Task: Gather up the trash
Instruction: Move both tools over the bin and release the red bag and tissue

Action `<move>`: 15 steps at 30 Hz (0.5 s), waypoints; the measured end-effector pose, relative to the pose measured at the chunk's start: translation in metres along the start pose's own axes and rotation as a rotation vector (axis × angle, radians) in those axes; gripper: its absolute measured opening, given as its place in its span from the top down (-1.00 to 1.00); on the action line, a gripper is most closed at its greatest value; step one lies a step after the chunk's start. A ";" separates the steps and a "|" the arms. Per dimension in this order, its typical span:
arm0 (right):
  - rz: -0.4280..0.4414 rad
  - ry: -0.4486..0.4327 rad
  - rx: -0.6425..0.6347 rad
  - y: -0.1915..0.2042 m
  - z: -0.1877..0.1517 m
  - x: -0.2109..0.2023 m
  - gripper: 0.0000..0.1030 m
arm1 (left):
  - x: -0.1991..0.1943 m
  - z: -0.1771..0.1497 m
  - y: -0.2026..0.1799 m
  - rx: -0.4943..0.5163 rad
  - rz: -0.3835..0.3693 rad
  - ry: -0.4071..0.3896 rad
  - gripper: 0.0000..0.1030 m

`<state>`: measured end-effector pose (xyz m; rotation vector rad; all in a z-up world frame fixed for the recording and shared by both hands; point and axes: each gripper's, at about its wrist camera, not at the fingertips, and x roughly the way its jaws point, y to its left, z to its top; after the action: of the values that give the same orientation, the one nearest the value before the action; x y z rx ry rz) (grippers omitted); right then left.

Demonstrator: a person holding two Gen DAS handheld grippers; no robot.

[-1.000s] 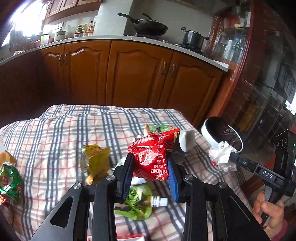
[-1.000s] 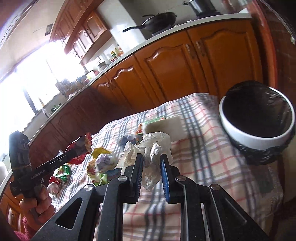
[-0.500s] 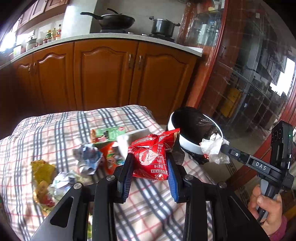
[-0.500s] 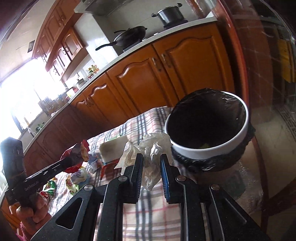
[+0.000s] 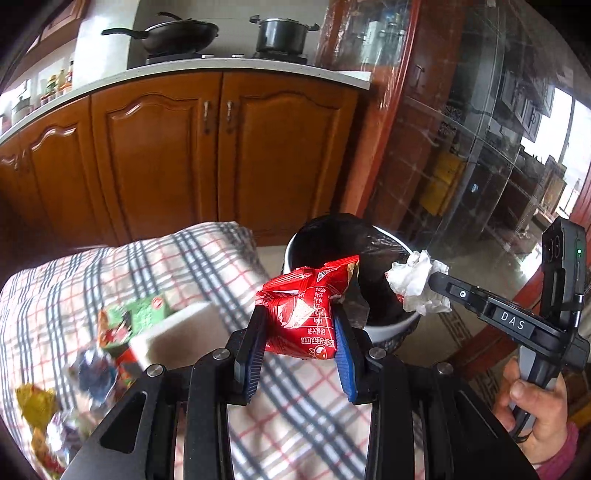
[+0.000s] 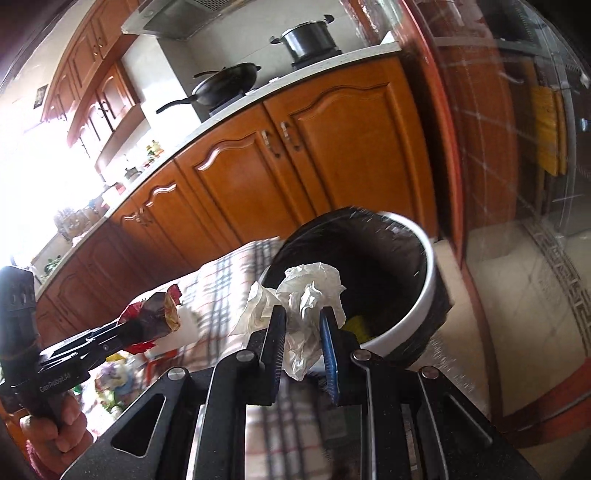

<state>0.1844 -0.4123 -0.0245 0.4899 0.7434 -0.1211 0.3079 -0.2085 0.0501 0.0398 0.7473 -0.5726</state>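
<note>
Right beside the far corner of the checked-cloth worktop (image 5: 192, 266) stands a white bin (image 6: 413, 295) lined with a black bag (image 6: 369, 258); deep inside it, in the right wrist view, a scrap of something yellow (image 6: 356, 326) lies against the near wall, and the rest of the interior is too dark to read.

The left hand-held gripper (image 5: 299, 343) pinches a red snack wrapper (image 5: 306, 314) between its blue pads, the wrapper's upper end reaching over the near rim of the bin. The right hand-held gripper (image 6: 303, 347) is clamped on a crumpled white tissue (image 6: 303, 299), which hangs in front of the bin's mouth; from the left wrist view the same tissue (image 5: 417, 284) sits at the tip of that gripper above the bin's right rim. A hand (image 5: 535, 410) grips its handle at the lower right.

Back on the cloth, blurred, lie a white box (image 5: 181, 332), a green packet (image 5: 144, 314), a crumpled bluish wrapper (image 5: 92, 376) and a yellow wrapper (image 5: 35, 406), all loose on the worktop. On the counter behind, a black wok (image 5: 177, 35) and a lidded pot (image 5: 282, 35) stand on the stove.
</note>
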 end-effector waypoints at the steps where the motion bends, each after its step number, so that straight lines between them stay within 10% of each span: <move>1: -0.008 0.000 -0.001 -0.003 0.005 0.002 0.63 | 0.008 0.006 -0.003 0.015 -0.001 0.005 0.36; 15: -0.090 0.073 -0.048 -0.032 0.038 0.041 0.62 | 0.110 0.043 -0.025 0.064 0.016 0.114 0.35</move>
<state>0.2294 -0.4558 -0.0402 0.4168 0.8383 -0.1697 0.3876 -0.2921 0.0141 0.1380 0.8384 -0.5823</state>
